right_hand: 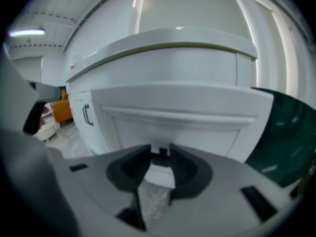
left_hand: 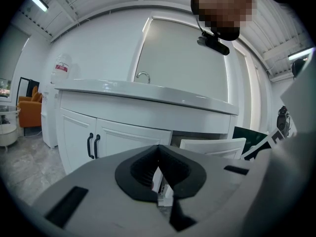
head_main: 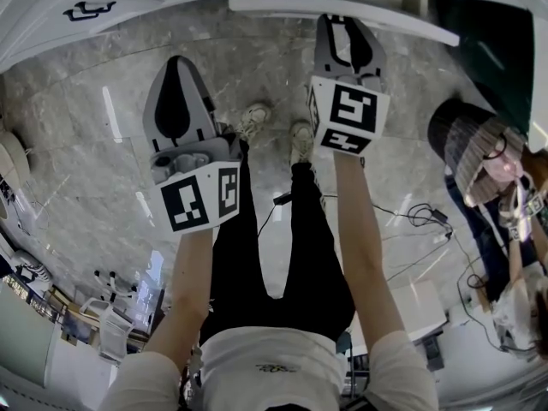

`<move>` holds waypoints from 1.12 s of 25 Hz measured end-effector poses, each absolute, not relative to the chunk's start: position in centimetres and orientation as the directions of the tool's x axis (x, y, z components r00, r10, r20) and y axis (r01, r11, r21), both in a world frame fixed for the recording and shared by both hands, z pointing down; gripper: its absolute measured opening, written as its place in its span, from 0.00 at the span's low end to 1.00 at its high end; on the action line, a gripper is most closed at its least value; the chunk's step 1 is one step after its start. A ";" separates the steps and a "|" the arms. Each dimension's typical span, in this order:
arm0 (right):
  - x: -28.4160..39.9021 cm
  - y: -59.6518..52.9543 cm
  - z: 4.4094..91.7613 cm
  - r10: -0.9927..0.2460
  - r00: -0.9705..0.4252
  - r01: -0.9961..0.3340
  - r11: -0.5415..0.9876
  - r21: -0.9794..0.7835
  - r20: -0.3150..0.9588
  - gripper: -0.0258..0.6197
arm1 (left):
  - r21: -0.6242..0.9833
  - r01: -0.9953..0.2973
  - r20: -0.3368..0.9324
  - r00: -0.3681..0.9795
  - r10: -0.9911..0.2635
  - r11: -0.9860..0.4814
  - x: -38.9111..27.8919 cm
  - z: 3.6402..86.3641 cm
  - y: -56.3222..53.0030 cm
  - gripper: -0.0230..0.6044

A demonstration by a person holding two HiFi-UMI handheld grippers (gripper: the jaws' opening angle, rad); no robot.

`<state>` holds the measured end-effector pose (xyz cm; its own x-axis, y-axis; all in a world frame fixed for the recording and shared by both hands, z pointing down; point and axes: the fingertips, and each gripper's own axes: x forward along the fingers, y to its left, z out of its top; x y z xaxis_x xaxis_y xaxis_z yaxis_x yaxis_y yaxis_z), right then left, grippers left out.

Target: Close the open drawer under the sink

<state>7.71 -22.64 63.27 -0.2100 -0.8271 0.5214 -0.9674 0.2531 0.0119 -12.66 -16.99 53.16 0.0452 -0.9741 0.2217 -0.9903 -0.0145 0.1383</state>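
Observation:
The open drawer's white panelled front (right_hand: 182, 117) fills the right gripper view and sticks out from the sink cabinet. My right gripper (right_hand: 160, 152) is open, its tips close before the front's lower edge, with a small dark piece showing in the gap. In the head view the right gripper (head_main: 344, 24) points at the drawer's top edge (head_main: 342, 11). My left gripper (head_main: 178, 65) hangs further left and back from the cabinet, its jaws together on nothing. From the left gripper (left_hand: 158, 149) view the drawer (left_hand: 212, 146) stands out to the right under the countertop (left_hand: 148, 95).
Two closed cabinet doors with black handles (left_hand: 93, 144) are left of the drawer. A faucet (left_hand: 143, 75) rises above the counter. A dark green panel (right_hand: 281, 137) stands at the right. A seated person (head_main: 488, 165) and floor cables (head_main: 419, 217) are to my right.

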 end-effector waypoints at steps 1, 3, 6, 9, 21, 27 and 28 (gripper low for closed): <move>7.7 -22.8 63.2 -0.829 -0.209 -0.968 0.252 0.011 0.519 0.25 | 0.140 -0.990 0.222 0.047 -0.974 -0.016 -12.5 53.2 -17.0 0.07; 7.7 -23.1 63.2 -0.833 -0.205 -0.970 0.243 0.007 0.514 0.25 | 0.143 -0.989 0.221 0.053 -0.974 -0.021 -12.3 53.3 -17.2 0.07; 7.6 -23.7 63.2 -0.837 -0.200 -0.972 0.235 0.004 0.509 0.25 | 0.147 -0.989 0.218 0.065 -0.974 -0.033 -11.9 53.4 -17.5 0.07; 7.7 -24.1 63.2 -0.837 -0.200 -0.972 0.236 0.007 0.509 0.25 | 0.153 -0.987 0.218 0.076 -0.973 -0.042 -11.5 53.3 -17.7 0.07; 7.6 -29.6 63.0 -0.844 -0.179 -0.976 0.218 0.019 0.506 0.25 | 0.155 -0.988 0.242 0.037 -0.970 0.001 -13.8 54.0 -18.1 0.07; 7.8 -31.2 63.0 -0.849 -0.156 -0.980 0.195 0.025 0.505 0.25 | 0.152 -0.988 0.243 0.019 -0.970 0.019 -15.2 54.1 -18.6 0.07; 7.9 -31.4 62.9 -0.850 -0.154 -0.981 0.192 0.025 0.504 0.25 | 0.152 -0.988 0.242 0.016 -0.970 0.022 -15.4 54.1 -18.7 0.07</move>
<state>7.86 -31.44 62.94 -0.1540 -0.8496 0.5045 -0.9810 0.1924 0.0246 -15.36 -18.68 54.11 0.0158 -0.9702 0.2420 -0.9881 0.0218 0.1520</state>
